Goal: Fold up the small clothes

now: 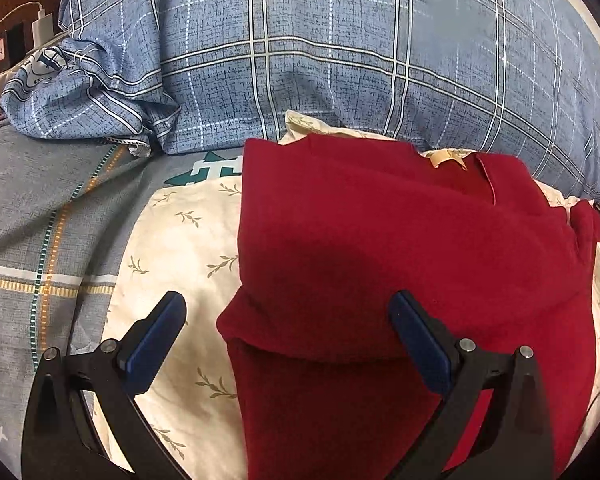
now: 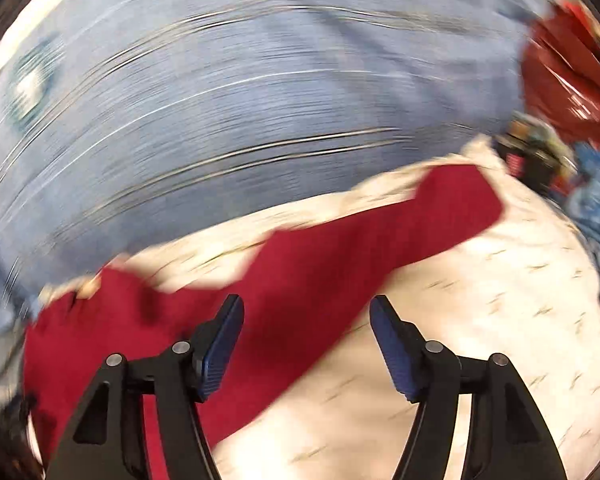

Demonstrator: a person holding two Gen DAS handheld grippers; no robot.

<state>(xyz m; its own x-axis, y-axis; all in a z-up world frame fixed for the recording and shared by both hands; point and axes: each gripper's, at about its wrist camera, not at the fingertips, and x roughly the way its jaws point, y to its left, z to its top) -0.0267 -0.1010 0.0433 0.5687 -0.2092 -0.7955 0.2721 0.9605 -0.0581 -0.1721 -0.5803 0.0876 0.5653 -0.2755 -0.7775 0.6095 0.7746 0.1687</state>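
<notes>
Bedding surrounds our red shirt point(image 1: 400, 240); left tool point(image 1: 284, 332) and right tool point(image 2: 306, 336) gape empty, so its loose fold may slip undone.

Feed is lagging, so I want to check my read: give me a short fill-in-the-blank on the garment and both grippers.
1. The garment being folded is ____ in colour.
2. It lies on a cream cloth printed with small ____.
3. The left gripper and right gripper both have their fingers ____.
4. Behind the garment sits a ____ plaid pillow.

Missing words: red; leaf sprigs; open; blue
</notes>
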